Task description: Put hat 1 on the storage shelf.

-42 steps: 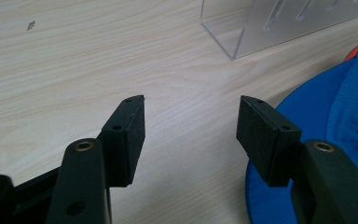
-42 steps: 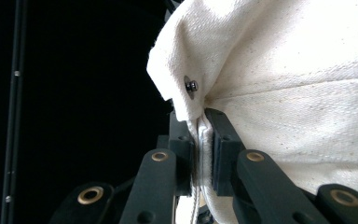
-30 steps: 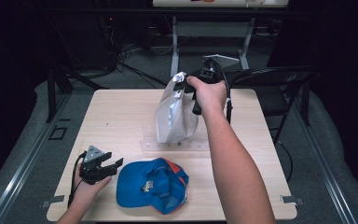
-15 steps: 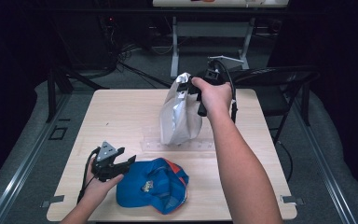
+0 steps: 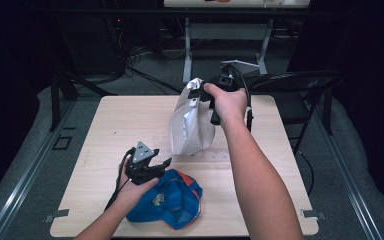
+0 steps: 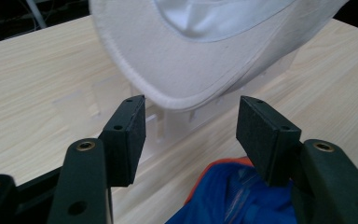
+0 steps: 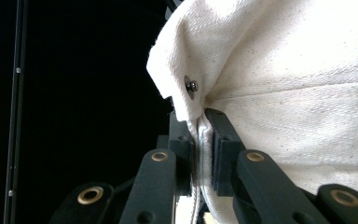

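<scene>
A white cap hangs brim down over the table's middle, with my right gripper shut on its back edge. In the right gripper view the jaws pinch the cream fabric of the white cap beside a small metal snap, and my right gripper is closed tight on it. My left gripper stands open just above a blue cap lying near the front edge. In the left gripper view my left gripper points at the white cap's brim, apart from it, with the blue cap below.
A clear plastic stand sits on the wooden table under the white cap. A black folding chair stands off the right far corner. Cables and a white frame lie on the floor behind.
My left hand has moved right and slightly up, from the table's left front toward the blue cap and the white cap's brim. The right hand holds the white cap in place.
</scene>
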A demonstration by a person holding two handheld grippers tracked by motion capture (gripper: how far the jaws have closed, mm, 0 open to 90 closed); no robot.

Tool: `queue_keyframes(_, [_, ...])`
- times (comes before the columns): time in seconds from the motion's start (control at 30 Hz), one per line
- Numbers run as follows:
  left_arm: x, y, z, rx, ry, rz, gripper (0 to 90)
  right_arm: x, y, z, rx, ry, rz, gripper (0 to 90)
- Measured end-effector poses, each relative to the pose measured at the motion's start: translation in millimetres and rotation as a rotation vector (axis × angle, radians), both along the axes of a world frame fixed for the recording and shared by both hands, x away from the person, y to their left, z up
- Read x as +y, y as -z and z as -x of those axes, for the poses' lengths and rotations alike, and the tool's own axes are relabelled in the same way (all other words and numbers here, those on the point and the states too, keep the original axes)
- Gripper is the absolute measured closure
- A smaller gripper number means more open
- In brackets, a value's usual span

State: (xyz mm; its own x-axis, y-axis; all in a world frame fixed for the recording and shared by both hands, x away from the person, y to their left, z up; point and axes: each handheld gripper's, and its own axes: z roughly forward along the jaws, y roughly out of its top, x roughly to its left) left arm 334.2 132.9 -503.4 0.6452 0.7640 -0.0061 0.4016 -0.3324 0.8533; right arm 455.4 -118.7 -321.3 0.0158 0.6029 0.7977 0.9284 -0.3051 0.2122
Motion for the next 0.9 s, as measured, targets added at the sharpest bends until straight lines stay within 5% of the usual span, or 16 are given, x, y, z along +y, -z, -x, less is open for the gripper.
queue_keyframes(0.2, [-19.2, 5.0, -1.4, -0.017, 0.012, -0.027, 42.5, 3.0, 0.0, 0.3, -0.004, -0.01, -0.001, 81.6])
queue_keyframes(0.4, [-27.0, 9.7, -9.2, -0.031, -0.03, -0.08, 44.1, 3.3, -0.1, 0.9, -0.002, -0.012, -0.001, 81.6])
queue_keyframes(0.5, [-28.5, 11.9, -13.5, -0.013, -0.03, -0.089, 48.9, 4.1, -0.1, 1.1, -0.003, -0.016, -0.003, 81.6])
queue_keyframes(0.6, [-28.6, 13.3, -14.6, -0.013, -0.022, -0.1, 63.1, 6.2, -0.2, 0.8, -0.002, -0.02, -0.002, 81.6])
queue_keyframes(0.9, [-12.3, 7.7, -14.1, -0.045, -0.015, -0.085, 72.6, 11.8, -2.1, 0.6, -0.012, -0.031, -0.003, 81.6])
